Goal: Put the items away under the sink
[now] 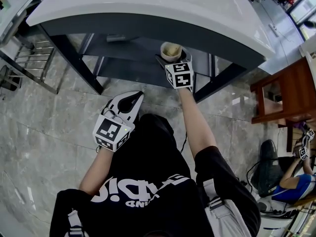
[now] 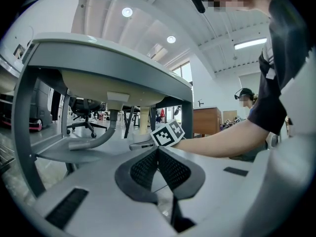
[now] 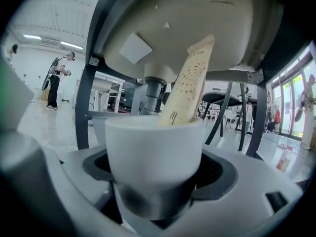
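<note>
The right gripper (image 3: 154,191) was in under the sink (image 3: 197,28), its fingers clamped on a white cup (image 3: 153,152) with a tan packet (image 3: 190,85) leaning out of it. The cup was over the grey shelf (image 1: 133,48) below the counter (image 1: 148,4), near the drain pipe (image 3: 152,95). I couldn't tell whether it touched the shelf. The left gripper (image 1: 134,98) was held back by the person's leg, its 2 fingers pressed together on nothing.
</note>
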Demonstrator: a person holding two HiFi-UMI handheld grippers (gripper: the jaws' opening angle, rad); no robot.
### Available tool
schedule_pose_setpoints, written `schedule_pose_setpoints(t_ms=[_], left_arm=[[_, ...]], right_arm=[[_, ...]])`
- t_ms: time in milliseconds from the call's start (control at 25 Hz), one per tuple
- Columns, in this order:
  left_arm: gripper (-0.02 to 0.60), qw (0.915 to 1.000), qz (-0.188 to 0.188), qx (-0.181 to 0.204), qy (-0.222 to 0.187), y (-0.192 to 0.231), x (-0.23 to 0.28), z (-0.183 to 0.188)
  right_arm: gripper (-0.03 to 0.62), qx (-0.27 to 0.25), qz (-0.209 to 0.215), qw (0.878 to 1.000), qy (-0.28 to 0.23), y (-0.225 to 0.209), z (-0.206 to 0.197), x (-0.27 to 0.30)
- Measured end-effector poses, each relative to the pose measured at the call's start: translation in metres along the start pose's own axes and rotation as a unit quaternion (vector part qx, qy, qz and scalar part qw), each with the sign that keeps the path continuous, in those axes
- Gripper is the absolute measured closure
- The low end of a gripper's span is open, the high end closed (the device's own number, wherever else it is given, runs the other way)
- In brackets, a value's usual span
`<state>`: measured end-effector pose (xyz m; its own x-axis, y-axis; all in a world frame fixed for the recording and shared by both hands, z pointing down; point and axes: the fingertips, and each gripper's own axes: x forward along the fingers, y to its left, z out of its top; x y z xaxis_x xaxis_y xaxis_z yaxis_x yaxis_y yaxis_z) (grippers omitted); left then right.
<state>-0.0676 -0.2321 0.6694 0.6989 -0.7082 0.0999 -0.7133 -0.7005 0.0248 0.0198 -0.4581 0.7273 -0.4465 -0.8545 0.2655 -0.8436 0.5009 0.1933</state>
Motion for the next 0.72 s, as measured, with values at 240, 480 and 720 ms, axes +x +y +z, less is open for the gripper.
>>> schedule_pose_setpoints(t_ms=[240,480,720], left_arm=[[0.563,1.0,-0.003,0.001,0.0,-0.001,-0.002,0.0],[0.563,1.0,-0.007,0.002,0.0,-0.004,-0.003,0.0],[0.563,0.9999,-0.01,0.005,-0.001,-0.011,-0.002,0.001]], right_arm=[[0.123,0.025,-0.013,1.0,-0.001,-0.006,0.001,0.0],[0.123,0.041,-0.015,0.999,-0.013,-0.008,0.005,-0.002],[0.123,0.051,-0.016,0.998,-0.015,-0.01,0.005,-0.008]])
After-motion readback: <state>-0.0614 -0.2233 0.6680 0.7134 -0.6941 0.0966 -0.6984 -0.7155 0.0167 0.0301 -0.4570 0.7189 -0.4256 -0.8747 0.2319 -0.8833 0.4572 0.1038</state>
